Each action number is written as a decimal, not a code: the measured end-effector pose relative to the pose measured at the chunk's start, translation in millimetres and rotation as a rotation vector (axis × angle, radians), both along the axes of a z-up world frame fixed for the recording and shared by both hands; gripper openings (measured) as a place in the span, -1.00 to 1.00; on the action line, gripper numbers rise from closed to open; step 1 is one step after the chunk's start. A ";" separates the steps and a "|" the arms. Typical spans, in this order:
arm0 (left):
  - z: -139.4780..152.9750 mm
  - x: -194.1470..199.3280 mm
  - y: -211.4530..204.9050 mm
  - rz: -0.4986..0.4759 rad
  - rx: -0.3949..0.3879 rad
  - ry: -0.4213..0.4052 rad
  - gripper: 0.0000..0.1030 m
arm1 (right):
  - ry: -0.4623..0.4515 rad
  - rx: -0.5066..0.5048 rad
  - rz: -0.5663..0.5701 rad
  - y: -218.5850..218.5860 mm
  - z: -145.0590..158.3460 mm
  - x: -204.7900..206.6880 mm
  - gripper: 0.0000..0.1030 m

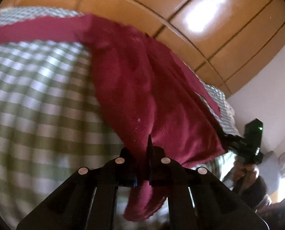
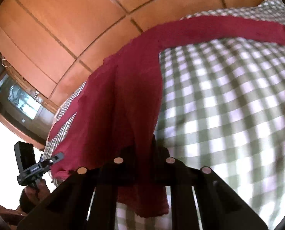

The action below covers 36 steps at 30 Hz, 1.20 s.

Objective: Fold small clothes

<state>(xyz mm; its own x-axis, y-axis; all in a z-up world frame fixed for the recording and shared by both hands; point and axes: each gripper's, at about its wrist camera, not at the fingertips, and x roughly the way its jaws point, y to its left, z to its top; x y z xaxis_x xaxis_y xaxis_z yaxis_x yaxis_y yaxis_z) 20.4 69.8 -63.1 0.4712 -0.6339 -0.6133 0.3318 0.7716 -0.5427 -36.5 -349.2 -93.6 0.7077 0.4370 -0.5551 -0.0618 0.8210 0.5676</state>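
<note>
Clearly we have both grippers clamped on the same garment (image 1: 142, 88), a dark red piece with a fuzzy nap, and both cameras tilt up toward the wardrobe (image 1: 215, 30).

Our left gripper (image 1: 142, 153) has its 2 fingers drawn together on a bunched edge of the red cloth. A short tail of the fabric hangs down behind the fingers toward the camera, while the main body rises ahead of the tips in soft vertical folds. A long sleeve (image 1: 37, 30) runs off to the left across the checked sheet (image 1: 37, 99), lying flat on it.

Our right gripper (image 2: 144, 153) also pinches the cloth, its fingers closed with the fabric between them and a flap drooping below the grip. In this view the sleeve (image 2: 228, 28) stretches away to the right over the sheet (image 2: 228, 115), and the far edge of the garment drapes toward the left side of the bed.

Each camera catches the other tool. The right gripper (image 1: 246, 143) shows at the right edge of the left view, held at the garment's lower right corner with a hand (image 1: 246, 170) below it. The left gripper (image 2: 35, 164) shows at the lower left of the right view, just beside the cloth's corner. Both views are blurred.

Behind the bed, the orange-brown wardrobe (image 2: 65, 28) fills the top of each frame.
</note>
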 end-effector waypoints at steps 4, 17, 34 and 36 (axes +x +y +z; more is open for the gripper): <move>0.9 -5.1 38.8 0.069 0.049 0.006 -0.88 | 0.013 0.008 -0.023 -20.0 1.0 -14.3 -0.80; -19.0 -49.5 61.9 0.009 0.101 0.045 -0.89 | 0.107 -0.001 0.083 -23.2 -26.5 -62.6 -0.81; 25.8 1.6 84.9 0.246 0.117 -0.097 0.47 | -0.062 -0.368 -0.147 -17.5 26.3 -14.0 0.32; 29.4 17.1 83.1 0.270 0.105 -0.094 0.47 | -0.107 -0.403 -0.132 2.0 33.3 -0.4 0.20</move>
